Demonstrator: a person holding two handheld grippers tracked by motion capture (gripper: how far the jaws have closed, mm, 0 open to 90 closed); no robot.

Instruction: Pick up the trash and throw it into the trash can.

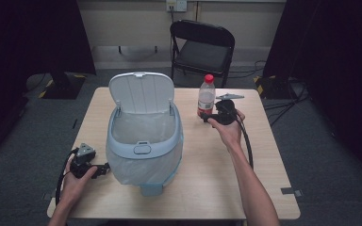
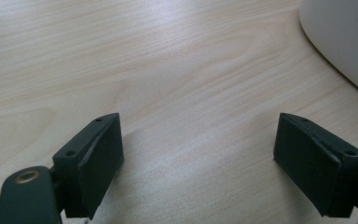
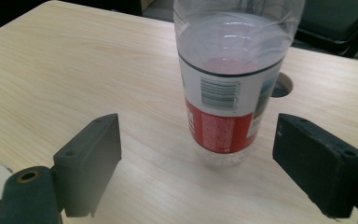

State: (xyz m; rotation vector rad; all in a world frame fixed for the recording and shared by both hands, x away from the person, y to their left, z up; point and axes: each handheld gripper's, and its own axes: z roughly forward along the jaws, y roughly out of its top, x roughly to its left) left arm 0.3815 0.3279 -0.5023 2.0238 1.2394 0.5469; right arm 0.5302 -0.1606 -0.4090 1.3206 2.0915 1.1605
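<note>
A clear plastic bottle (image 1: 206, 96) with a red cap and a red-and-white label stands upright on the wooden table (image 1: 264, 155), right of the bin. In the right gripper view the bottle (image 3: 223, 93) rises just beyond my open jaws, untouched. My right gripper (image 1: 204, 117) is at the bottle's base; its view puts the gripper (image 3: 198, 161) wide open. A pale blue lidded bin (image 1: 143, 141) with a white liner stands mid-table, lid raised. My left gripper (image 1: 106, 168) rests low on the table by the bin's left side, open (image 2: 198, 161), with only bare wood between the jaws.
A black folding chair (image 1: 202, 47) stands behind the table. The bin's white wall (image 2: 345, 37) curves in at the upper right of the left gripper view. A cable hole (image 3: 281, 85) in the tabletop lies behind the bottle. Dark curtains flank the room.
</note>
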